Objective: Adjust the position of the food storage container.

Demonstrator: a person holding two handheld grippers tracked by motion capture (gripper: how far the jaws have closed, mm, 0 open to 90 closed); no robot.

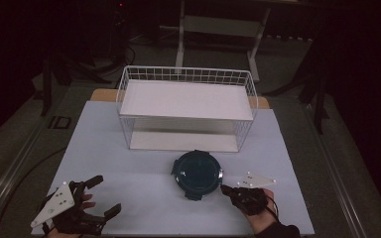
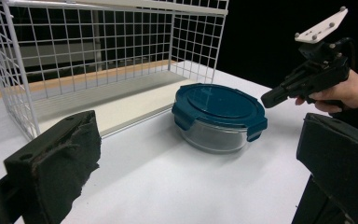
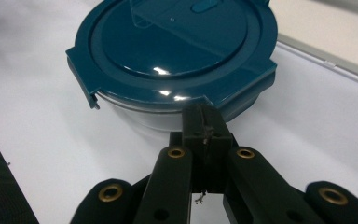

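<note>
High view: a round clear-glass container with a dark teal snap-on plastic lid point(image 1: 197, 174) sits on the white surface point(image 1: 144, 191), just in front of a white wire-mesh rack with two flat white shelves point(image 1: 186, 99). The container stands upright with its lid on, and it is close to the rack's lower shelf without touching it.

The right hand-held gripper point(image 1: 226, 189) comes in from the lower right, held in a person's hand point(image 1: 258, 218), and its tip is right at the container's near right rim. In the right gripper view its two black jaws are pressed together into one narrow point point(image 3: 204, 128) with nothing between them, and that point sits against the glass wall just under the teal lid's edge point(image 3: 177, 51). Whether it actually touches the glass cannot be told. The left gripper view shows the same gripper point(image 2: 272, 97) from the side, with its closed tip just beside the lid's right-hand latch flap.

The left hand-held gripper point(image 1: 104, 196) hovers near the front left corner of the surface, well apart from the container. Its jaws stand wide apart and empty, and in the left gripper view the container point(image 2: 219, 116) shows between and beyond its two black foam-faced jaws.
</note>
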